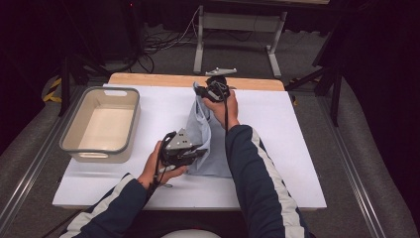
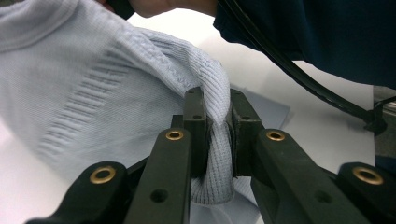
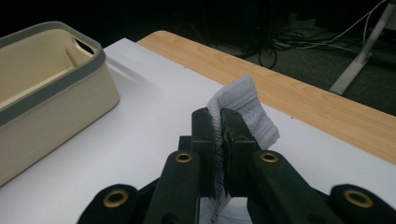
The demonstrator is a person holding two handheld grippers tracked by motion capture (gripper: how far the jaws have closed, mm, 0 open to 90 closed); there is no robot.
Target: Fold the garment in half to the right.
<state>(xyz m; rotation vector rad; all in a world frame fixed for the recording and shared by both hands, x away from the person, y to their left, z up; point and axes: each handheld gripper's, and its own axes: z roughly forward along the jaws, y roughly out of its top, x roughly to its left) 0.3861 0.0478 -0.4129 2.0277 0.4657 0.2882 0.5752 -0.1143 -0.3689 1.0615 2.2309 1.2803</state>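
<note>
We see a pale blue knitted garment (image 1: 205,141) held up over the middle of the white table (image 1: 292,148), stretched between both tools. The left gripper (image 2: 218,135) pinches a ribbed edge at its near end; the right gripper (image 3: 218,140) clamps a ribbed edge at its far end, near the wooden strip. A cream bin (image 1: 101,124) sits well apart on the left.
</note>
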